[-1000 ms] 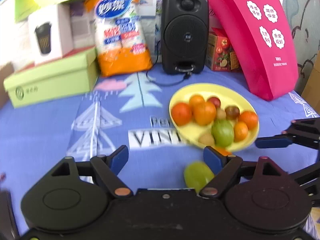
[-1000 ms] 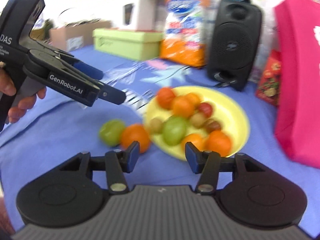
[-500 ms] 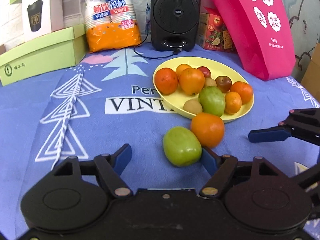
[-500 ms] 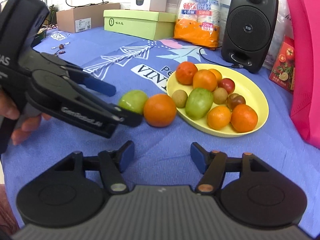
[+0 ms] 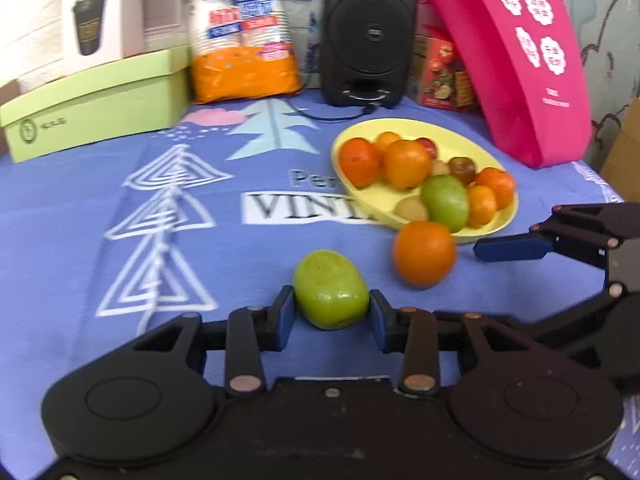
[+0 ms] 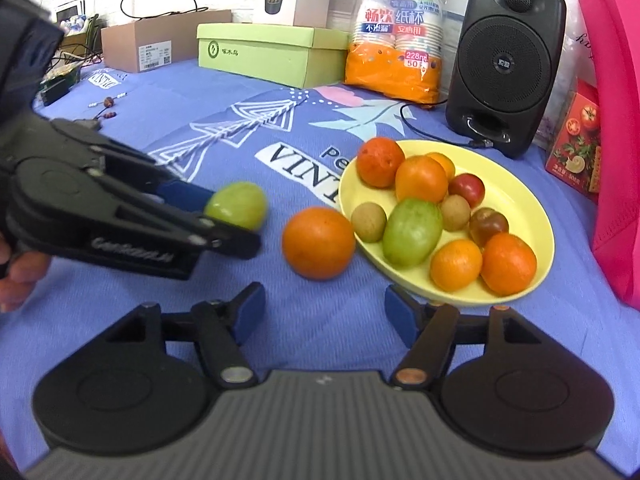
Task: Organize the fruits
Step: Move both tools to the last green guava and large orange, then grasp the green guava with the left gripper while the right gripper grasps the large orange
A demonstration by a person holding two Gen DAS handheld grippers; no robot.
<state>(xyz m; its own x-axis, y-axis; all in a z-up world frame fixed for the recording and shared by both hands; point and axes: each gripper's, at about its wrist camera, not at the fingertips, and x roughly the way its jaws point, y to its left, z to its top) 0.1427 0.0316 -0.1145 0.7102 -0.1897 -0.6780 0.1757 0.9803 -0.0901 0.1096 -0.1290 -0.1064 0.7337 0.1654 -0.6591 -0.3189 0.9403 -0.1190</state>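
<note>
On the tabletop (image 5: 72,216), beside the yellow plate (image 6: 516,200) of fruit, the right gripper (image 6: 324,316) stands spread and empty, its jaws having just widened, near a loose orange (image 6: 318,242). The left gripper (image 5: 331,314) has just been closing on the green fruit (image 5: 330,294); its pads seem to touch it, though blur leaves doubt.

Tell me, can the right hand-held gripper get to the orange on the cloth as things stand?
Probably yes. The right hand-held gripper is open and empty, and the orange lies just ahead of it with only bare cloth between. The plate sits close beside the orange, so one finger has little room.
</note>
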